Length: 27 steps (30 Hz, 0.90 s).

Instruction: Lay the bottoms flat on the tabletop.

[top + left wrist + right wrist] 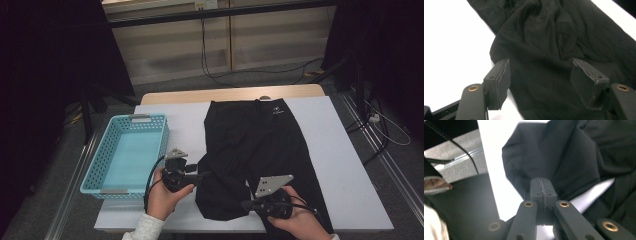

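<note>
My right gripper [541, 185] jaws closed, pinching black fabric trousers [260, 150]; thin hold may slip. My left gripper [540, 75] jaws open over cloth; fold on table [340, 165] could collapse.

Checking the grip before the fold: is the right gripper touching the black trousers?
Cannot tell. In the right gripper view the right gripper is shut against the black trousers, but no pinched cloth shows.
</note>
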### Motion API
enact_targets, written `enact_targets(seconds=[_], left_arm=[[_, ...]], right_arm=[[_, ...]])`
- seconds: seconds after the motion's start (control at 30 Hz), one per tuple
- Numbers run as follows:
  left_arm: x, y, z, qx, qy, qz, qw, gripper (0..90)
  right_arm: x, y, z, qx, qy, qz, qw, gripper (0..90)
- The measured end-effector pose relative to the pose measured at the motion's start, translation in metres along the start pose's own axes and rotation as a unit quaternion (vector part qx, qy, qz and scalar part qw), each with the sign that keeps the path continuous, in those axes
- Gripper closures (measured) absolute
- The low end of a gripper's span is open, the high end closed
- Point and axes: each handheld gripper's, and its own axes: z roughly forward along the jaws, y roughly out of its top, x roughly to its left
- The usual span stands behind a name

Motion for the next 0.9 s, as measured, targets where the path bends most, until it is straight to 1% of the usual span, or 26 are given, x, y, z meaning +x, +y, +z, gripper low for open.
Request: enact_targets(seconds=[0.07, 0.13, 0.17, 0.2, 0.23, 0.3, 0.37, 0.43, 0.47, 0.5, 0.53, 0.6, 0.63, 0.67, 0.7, 0.77, 0.8, 0.83, 0.87, 0.9], left_arm=[[0.000, -0.002, 0.002, 0.002, 0.005, -0.001, 1.0000, 32.8], [0.000, -0.003, 0.004, 0.007, 0.011, -0.002, 0.9999, 32.5], [0.000, -0.005, 0.006, 0.008, 0.016, -0.005, 0.9998, 32.5], [0.001, -0.006, 0.007, 0.014, 0.020, -0.005, 0.9997, 32.5], [0.001, -0.007, 0.008, 0.015, 0.027, -0.007, 0.9995, 32.8], [0.004, -0.008, 0.010, 0.015, 0.034, -0.009, 0.9993, 32.7], [0.007, -0.010, 0.013, 0.015, 0.046, -0.009, 0.9988, 33.3], [0.007, -0.012, 0.017, 0.019, 0.053, -0.010, 0.9983, 36.2], [0.008, -0.014, 0.019, 0.023, 0.059, -0.009, 0.9979, 37.0], [0.008, -0.015, 0.021, 0.026, 0.062, -0.004, 0.9977, 38.0], [0.007, -0.015, 0.021, 0.022, 0.065, -0.001, 0.9976, 38.7], [0.007, -0.015, 0.022, 0.021, 0.067, 0.004, 0.9975, 39.3], [0.006, -0.015, 0.022, 0.022, 0.069, 0.005, 0.9973, 39.3], [0.006, -0.015, 0.022, 0.018, 0.076, 0.007, 0.9969, 39.3], [0.006, -0.015, 0.021, 0.016, 0.076, 0.009, 0.9970, 39.4], [0.008, -0.015, 0.021, 0.015, 0.081, 0.009, 0.9966, 39.6], [0.008, -0.015, 0.021, 0.013, 0.080, 0.008, 0.9967, 39.6], [0.009, -0.015, 0.022, 0.016, 0.078, 0.006, 0.9968, 39.6], [0.009, -0.015, 0.023, 0.015, 0.078, 0.007, 0.9968, 39.7], [0.009, -0.015, 0.023, 0.016, 0.077, 0.007, 0.9969, 41.2]], right_arm=[[0.001, -0.004, -0.002, 0.014, 0.007, -0.002, 0.9999, 90.0], [0.003, -0.006, -0.006, 0.019, 0.008, 0.002, 0.9998, 90.0], [0.003, -0.006, -0.007, 0.019, 0.011, -0.003, 0.9998, 90.0], [0.003, -0.006, -0.007, 0.014, 0.007, -0.001, 0.9999, 89.8], [0.001, -0.006, -0.007, 0.016, 0.005, -0.001, 0.9999, 88.8], [-0.001, -0.007, -0.006, 0.015, 0.006, 0.001, 0.9999, 82.4], [-0.003, -0.007, -0.006, 0.010, -0.002, 0.004, 0.9999, 77.9], [-0.005, -0.004, -0.006, -0.005, -0.019, 0.009, 0.9998, 71.9], [-0.005, -0.003, -0.006, -0.010, -0.024, 0.011, 0.9996, 71.5], [-0.006, -0.002, -0.006, -0.013, -0.032, 0.011, 0.9993, 69.0], [-0.007, 0.000, -0.005, -0.017, -0.044, 0.013, 0.9988, 66.6], [-0.010, 0.002, -0.001, -0.021, -0.057, 0.015, 0.9980, 66.8], [-0.011, 0.004, 0.001, -0.028, -0.064, 0.017, 0.9974, 64.8], [-0.012, 0.005, 0.002, -0.032, -0.069, 0.018, 0.9970, 62.1], [-0.013, 0.007, 0.002, -0.037, -0.070, 0.021, 0.9966, 60.7], [-0.016, 0.010, 0.004, -0.036, -0.084, 0.017, 0.9957, 56.7], [-0.018, 0.010, 0.006, -0.030, -0.092, 0.018, 0.9952, 57.1], [-0.021, 0.011, 0.010, -0.027, -0.095, 0.024, 0.9948, 57.0], [-0.022, 0.011, 0.014, -0.021, -0.105, 0.025, 0.9939, 56.9], [-0.023, 0.011, 0.017, -0.016, -0.110, 0.023, 0.9935, 56.9]])
